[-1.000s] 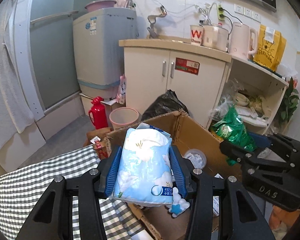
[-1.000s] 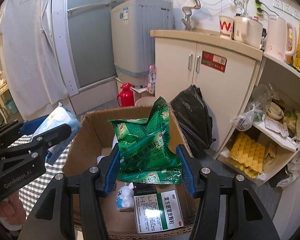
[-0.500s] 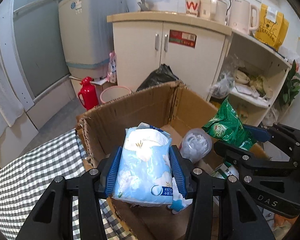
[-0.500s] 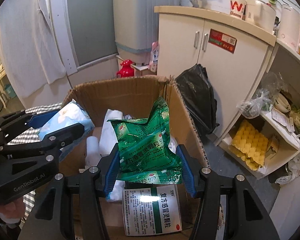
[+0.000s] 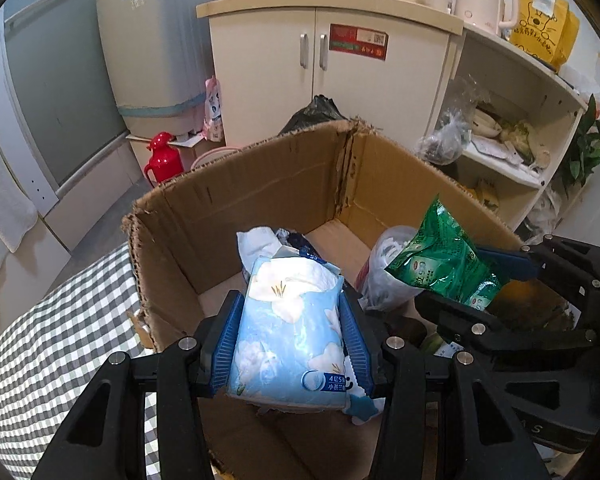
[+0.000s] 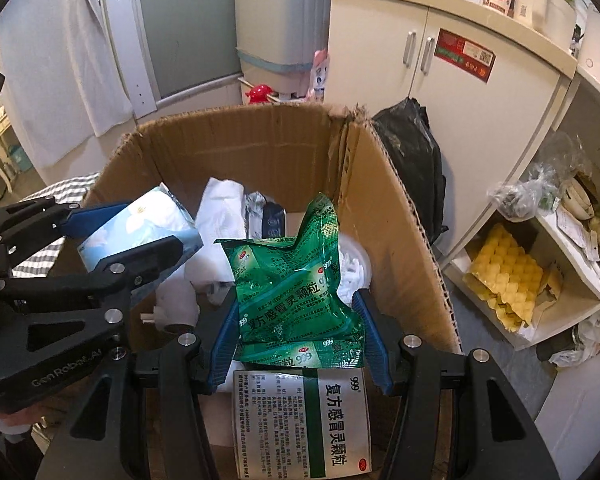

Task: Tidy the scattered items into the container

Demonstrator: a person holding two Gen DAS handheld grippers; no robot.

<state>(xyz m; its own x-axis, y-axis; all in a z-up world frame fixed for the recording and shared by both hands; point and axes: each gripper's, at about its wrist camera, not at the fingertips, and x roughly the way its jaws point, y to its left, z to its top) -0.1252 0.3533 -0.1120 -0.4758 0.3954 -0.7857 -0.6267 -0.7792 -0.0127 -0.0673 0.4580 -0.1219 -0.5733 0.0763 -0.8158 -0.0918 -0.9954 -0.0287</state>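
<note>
The left hand-held gripper (image 5: 290, 344) clenches the tissue pack (image 5: 290, 332) and the right hand-held gripper (image 6: 300, 320) the green sachet bag (image 6: 296, 296), both over the cardboard box (image 6: 400, 216). Side by side, they risk colliding on release.

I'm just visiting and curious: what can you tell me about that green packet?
The green packet is a glossy, crinkled foil-like pouch with white Chinese print and small red "999" logos. It stands roughly upright, top corners bent, clamped by its sides between the blue pads of the right tool. It hangs over the open cardboard box, above a white and green medicine carton.
</note>
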